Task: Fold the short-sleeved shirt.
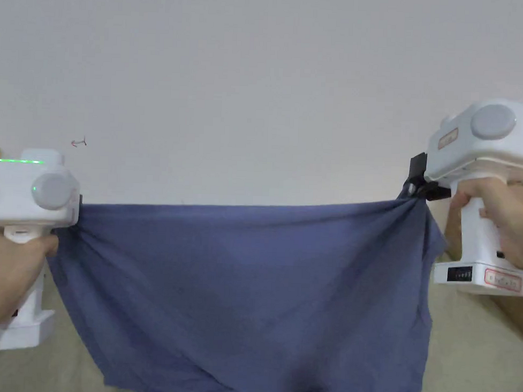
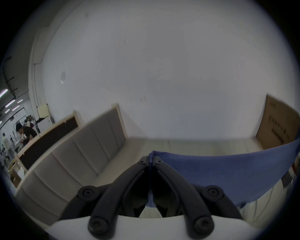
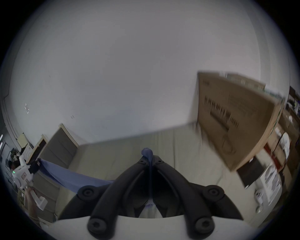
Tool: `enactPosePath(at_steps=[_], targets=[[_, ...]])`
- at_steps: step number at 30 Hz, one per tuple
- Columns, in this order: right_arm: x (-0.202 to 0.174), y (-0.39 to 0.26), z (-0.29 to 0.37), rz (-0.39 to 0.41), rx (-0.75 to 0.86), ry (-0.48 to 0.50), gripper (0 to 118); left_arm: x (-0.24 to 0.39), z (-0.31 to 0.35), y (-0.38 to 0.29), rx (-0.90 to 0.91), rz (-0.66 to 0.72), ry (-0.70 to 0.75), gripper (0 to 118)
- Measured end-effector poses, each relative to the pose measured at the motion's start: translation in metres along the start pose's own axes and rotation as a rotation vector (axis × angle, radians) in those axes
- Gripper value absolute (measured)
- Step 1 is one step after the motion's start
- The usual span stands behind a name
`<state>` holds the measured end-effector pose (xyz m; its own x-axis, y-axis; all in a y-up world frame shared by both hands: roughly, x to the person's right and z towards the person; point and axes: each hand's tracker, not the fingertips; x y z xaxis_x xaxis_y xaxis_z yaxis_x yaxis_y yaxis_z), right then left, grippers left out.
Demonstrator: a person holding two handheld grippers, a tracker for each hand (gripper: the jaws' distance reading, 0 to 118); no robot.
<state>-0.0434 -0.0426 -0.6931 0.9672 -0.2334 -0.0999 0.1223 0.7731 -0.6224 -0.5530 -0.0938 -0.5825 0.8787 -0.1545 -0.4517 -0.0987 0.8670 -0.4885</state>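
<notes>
1. Right, nearest first: the left tongs (image 2: 150,160) are pressed together with a thin edge of the blue shirt (image 1: 241,289) pinched between them, as the left gripper view shows plainly.
2. Across on the other side, the right tongs (image 3: 150,160) are likewise clamped on a bunched corner of the cloth, a small knot of blue poking out past the tips.
3. Between the two, the shirt hangs in the air, its top edge pulled nearly straight from the left tongs (image 1: 79,214) to the right tongs (image 1: 418,191); the right end sits a little higher.
4. Below that edge the cloth drapes in soft diagonal folds, with its lower part sagging toward the pale surface (image 1: 475,346) underneath.
5. My read: this is the spread-and-straighten step, the garment lifted and stretched before any fold is laid.
6. Next move, I judge, calls for lowering both ends evenly so the cloth lands flat, keeping tension so no crease is trapped.
7. Farther off stand a padded panel (image 2: 90,142) on the left and a cardboard box (image 3: 235,116) on the right, against a plain white wall (image 1: 259,86).
</notes>
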Motion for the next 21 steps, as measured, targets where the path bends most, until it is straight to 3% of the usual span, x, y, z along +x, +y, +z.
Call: enactPosePath(at_steps=[5, 7, 9, 11, 15, 19, 21], targets=[[0.033, -0.097, -0.107, -0.053, -0.241, -0.069, 2, 0.027, -0.075, -0.118, -0.215, 0.001, -0.038, 1], [0.047, -0.135, -0.131, -0.13, -0.315, -0.071, 2, 0.037, -0.093, -0.155, -0.29, -0.041, -0.012, 1], [0.059, -0.166, -0.148, -0.13, -0.37, -0.089, 2, 0.033, -0.107, -0.187, -0.332, -0.047, -0.025, 1], [0.064, -0.187, -0.151, -0.098, -0.394, -0.112, 2, 0.028, -0.114, -0.203, -0.372, -0.011, -0.039, 1], [0.074, -0.203, -0.132, -0.11, -0.407, -0.092, 2, 0.011, -0.103, -0.214, -0.373, -0.01, -0.047, 1], [0.078, -0.211, -0.072, -0.188, -0.329, 0.007, 2, -0.01, -0.047, -0.217, -0.295, 0.014, -0.099, 1], [0.079, -0.223, -0.037, -0.156, -0.315, 0.053, 2, -0.024, -0.005, -0.224, -0.272, 0.028, -0.125, 1]])
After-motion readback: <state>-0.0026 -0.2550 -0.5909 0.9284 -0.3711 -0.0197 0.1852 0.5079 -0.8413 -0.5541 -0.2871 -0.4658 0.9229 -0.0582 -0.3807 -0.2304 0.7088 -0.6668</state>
